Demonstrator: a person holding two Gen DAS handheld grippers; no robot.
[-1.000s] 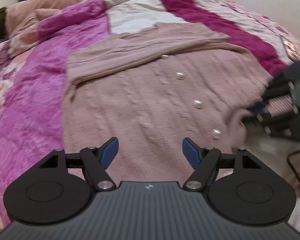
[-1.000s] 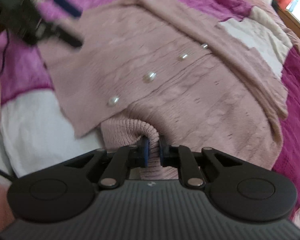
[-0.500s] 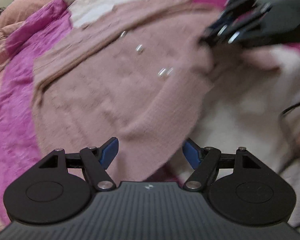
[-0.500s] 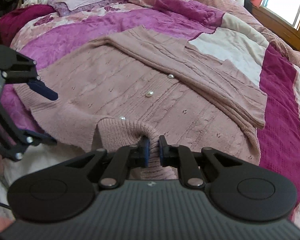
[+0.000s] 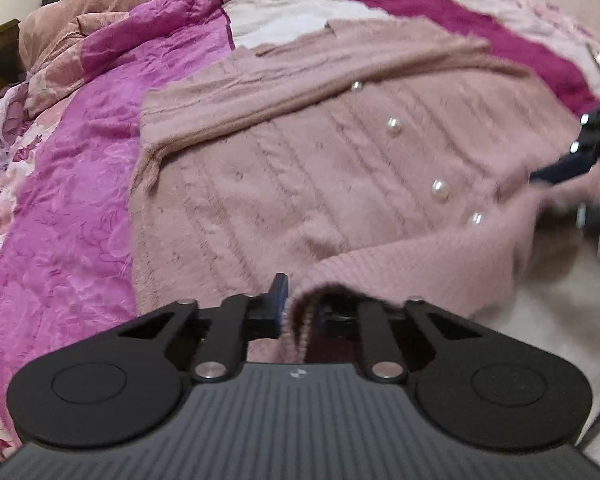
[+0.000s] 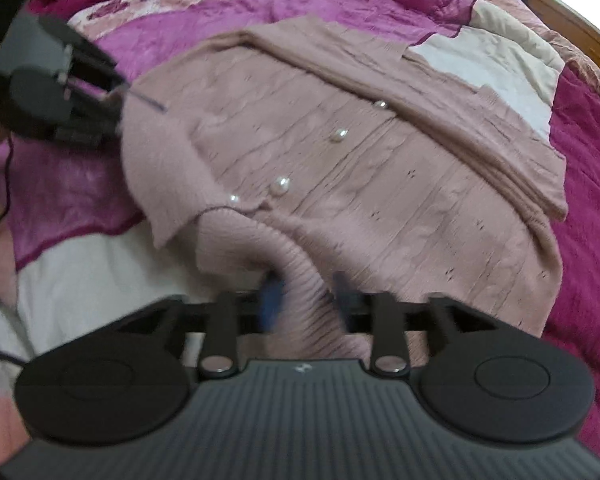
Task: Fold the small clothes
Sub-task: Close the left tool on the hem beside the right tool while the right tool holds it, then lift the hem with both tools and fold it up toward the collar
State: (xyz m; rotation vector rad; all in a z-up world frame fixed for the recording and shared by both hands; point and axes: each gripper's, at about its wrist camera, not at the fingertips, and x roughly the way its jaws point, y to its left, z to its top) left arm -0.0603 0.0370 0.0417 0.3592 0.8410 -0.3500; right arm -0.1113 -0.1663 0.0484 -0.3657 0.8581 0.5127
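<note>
Hem handover underway on the bed (image 5: 60, 208).
Left claw (image 5: 296, 304) is pinching the cardigan (image 5: 300, 168) hem; right claw (image 6: 306, 292), just opening, is straddling it unclamped. One-sided lifting risks skewing the fold.

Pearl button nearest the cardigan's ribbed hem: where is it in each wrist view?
Left wrist: that pearl button sits right of centre, just above the lifted ribbed hem.
Right wrist: same button, left of centre, at the hem's fold.
Shared landmark: the sleeve folded across the chest.
</note>
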